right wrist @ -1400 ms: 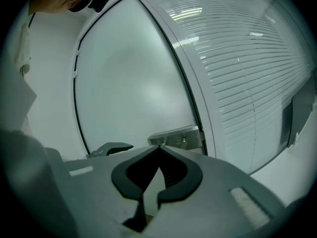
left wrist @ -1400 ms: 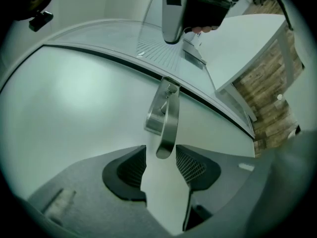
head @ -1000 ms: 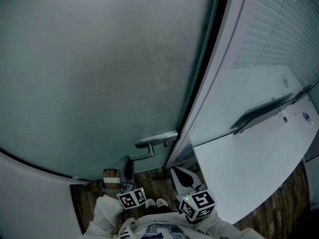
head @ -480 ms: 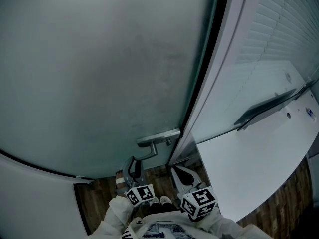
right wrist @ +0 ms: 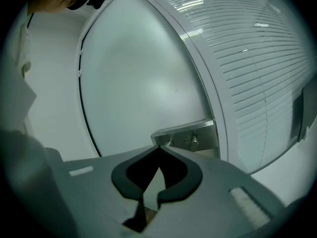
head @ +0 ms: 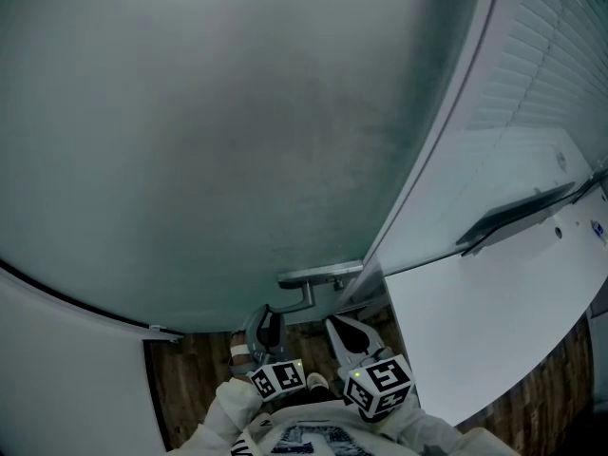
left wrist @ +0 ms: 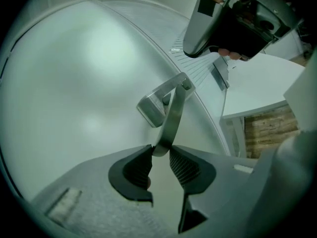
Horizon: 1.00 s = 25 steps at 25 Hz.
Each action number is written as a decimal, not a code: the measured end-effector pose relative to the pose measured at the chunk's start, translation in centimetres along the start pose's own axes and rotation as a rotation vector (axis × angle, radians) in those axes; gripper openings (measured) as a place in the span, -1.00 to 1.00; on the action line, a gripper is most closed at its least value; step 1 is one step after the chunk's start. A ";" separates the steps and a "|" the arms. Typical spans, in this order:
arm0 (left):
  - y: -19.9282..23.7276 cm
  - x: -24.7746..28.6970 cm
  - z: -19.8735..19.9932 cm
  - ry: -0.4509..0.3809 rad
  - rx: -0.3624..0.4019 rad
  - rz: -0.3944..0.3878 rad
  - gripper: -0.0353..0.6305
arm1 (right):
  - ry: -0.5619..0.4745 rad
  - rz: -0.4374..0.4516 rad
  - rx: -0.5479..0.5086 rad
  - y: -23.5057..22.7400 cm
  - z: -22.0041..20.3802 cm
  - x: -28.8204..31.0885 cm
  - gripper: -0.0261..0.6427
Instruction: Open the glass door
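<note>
- Your left gripper (head: 269, 329) is clamped on the door handle (head: 299, 299). In the left gripper view the ribbed pads (left wrist: 184, 165) stand partly apart, with the free end of the metal lever pinched between their tips.
- Only the front edges of the pads touch the lever. The deeper part of the gap between the jaws holds nothing.
- From your left gripper (left wrist: 161, 152) the door handle (left wrist: 171, 118) runs up and away to its metal mounting block (left wrist: 151, 108) on the glass door (left wrist: 74, 83).
- Your right gripper (head: 344, 335) holds nothing. In the right gripper view your right gripper (right wrist: 159, 150) has its jaw tips closed together, with no object between them.
- The right gripper points at the metal lock plate (right wrist: 190, 135) at the door's edge, but it is clear of the plate and touches nothing.
- The frosted glass door (head: 237, 141) fills most of the head view straight ahead of you. Its handle sits low on the pane near the right edge, just above both grippers.
- To your right are slatted blinds (head: 541, 55) and a white tabletop (head: 494, 321). A wood floor (head: 190, 388) shows below the door.
</note>
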State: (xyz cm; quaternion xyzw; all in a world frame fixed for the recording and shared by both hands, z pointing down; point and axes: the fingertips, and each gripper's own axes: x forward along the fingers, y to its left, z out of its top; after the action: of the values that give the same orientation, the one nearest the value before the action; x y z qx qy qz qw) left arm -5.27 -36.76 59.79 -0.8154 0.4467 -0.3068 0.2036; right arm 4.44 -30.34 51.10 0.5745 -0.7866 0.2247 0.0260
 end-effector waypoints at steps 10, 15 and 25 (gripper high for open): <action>-0.1 -2.6 -0.1 0.061 0.081 -0.007 -0.56 | 0.000 0.006 0.012 0.1 -0.6 -1.9 -0.91; -0.6 -4.7 -0.5 0.114 0.131 -0.004 -0.56 | -0.003 0.031 0.004 0.4 -1.5 -3.5 -0.91; 1.3 -6.5 1.2 0.100 0.303 0.073 -0.54 | -0.005 0.037 0.032 1.0 -2.9 -5.7 -0.91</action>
State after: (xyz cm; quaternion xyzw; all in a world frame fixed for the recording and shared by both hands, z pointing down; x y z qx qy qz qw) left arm -7.84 -31.82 56.06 -0.7424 0.4342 -0.4030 0.3128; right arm 4.80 -23.85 51.66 0.5608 -0.7935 0.2362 0.0109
